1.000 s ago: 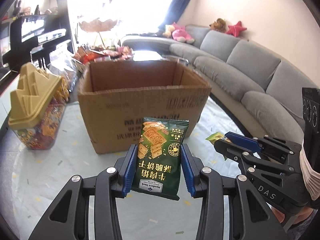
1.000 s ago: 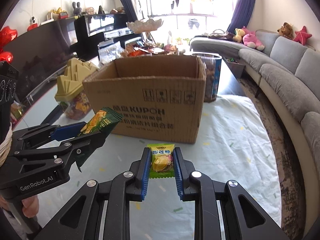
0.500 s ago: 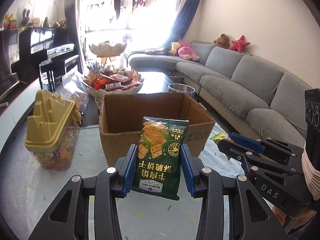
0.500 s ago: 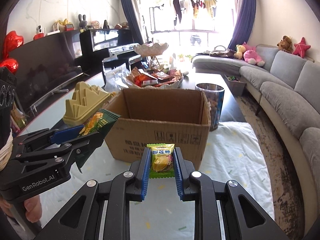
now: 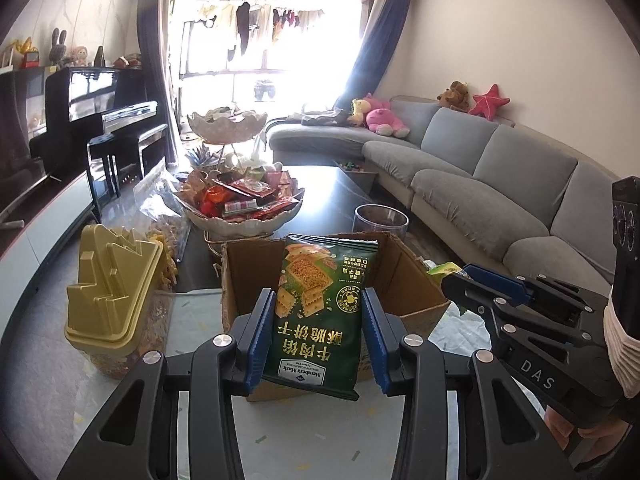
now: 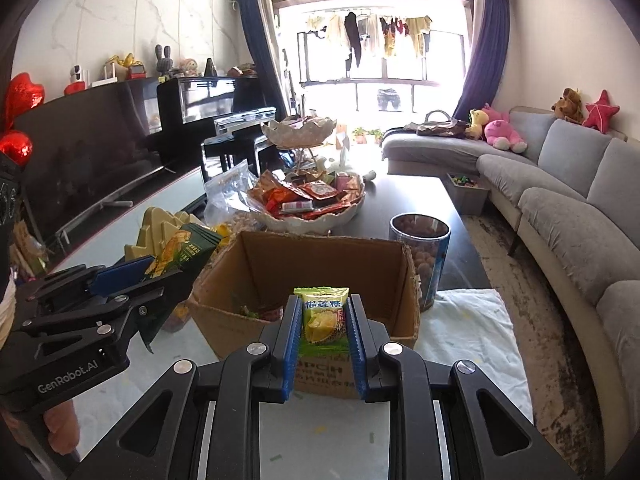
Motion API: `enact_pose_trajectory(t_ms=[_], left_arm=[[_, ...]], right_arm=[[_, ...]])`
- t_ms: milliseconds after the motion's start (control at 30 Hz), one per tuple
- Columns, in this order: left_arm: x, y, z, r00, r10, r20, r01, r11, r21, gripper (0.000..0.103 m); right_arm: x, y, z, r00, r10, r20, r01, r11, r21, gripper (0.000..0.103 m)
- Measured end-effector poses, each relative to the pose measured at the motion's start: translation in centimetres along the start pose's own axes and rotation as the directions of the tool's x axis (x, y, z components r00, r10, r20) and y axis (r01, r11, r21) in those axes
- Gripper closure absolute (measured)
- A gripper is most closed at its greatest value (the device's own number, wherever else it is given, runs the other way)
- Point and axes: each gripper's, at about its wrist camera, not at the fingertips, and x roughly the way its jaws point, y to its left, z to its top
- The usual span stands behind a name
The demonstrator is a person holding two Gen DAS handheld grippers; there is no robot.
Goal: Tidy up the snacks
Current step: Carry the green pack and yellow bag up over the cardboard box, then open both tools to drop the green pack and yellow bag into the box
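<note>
Two snack packs held above an open cardboard box (image 6: 320,272)

The left gripper (image 5: 320,320) clamps a green cracker bag (image 5: 320,312), its print upside down; the right gripper (image 6: 323,320) pinches a small yellow-green candy packet (image 6: 323,312). Few wrappers lie in the box's corner, hard to identify. Behind it, a white bowl (image 6: 312,216) is heaped with snacks.

We see the box (image 6: 320,280) open on top, its mouth unobstructed. A yellow-lidded jar (image 5: 112,296) flanks it left, a clear tub (image 6: 424,256) right, a snack bowl (image 6: 312,204) behind.
</note>
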Motion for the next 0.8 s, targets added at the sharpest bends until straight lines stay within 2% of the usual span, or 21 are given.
enact_pose_trajectory(t_ms=[533, 567, 600, 633, 700, 733, 800], left_arm=[[6.5, 2.4, 2.5, 0.993, -0.007, -0.121, -0.001, 0.998, -0.066, 0.060], [6.9, 2.6, 2.6, 0.992, -0.001, -0.128, -0.008, 0.998, -0.068, 0.057], [7.2, 2.7, 2.6, 0.991, 0.010, -0.133, -0.020, 0.997, -0.070, 0.048], [7.4, 2.8, 2.7, 0.991, 0.023, -0.131, -0.033, 0.997, -0.071, 0.044], [7.2, 3.0, 2.5, 0.992, 0.053, -0.118, -0.062, 0.995, -0.072, 0.034], [7.1, 2.9, 2.2, 0.991, 0.066, -0.117, -0.074, 0.995, -0.065, 0.033], [6.8, 2.8, 1.6, 0.990, 0.082, -0.114, -0.089, 0.994, -0.057, 0.026]], right_arm=[[5.2, -0.6, 2.7, 0.998, -0.033, -0.060, 0.032, 0.999, -0.012, 0.079], [5.6, -0.6, 2.8, 0.997, -0.035, -0.064, 0.034, 0.999, -0.011, 0.079], [6.0, -0.7, 2.9, 0.997, -0.033, -0.068, 0.033, 0.999, -0.009, 0.079], [6.4, -0.8, 3.0, 0.997, -0.034, -0.074, 0.033, 0.999, -0.009, 0.079], [7.1, -0.9, 2.9, 0.995, -0.049, -0.088, 0.048, 0.999, -0.010, 0.066], [7.3, -1.0, 2.8, 0.994, -0.066, -0.090, 0.065, 0.998, -0.006, 0.055], [7.3, -1.2, 2.5, 0.993, -0.090, -0.082, 0.090, 0.996, -0.006, 0.052]])
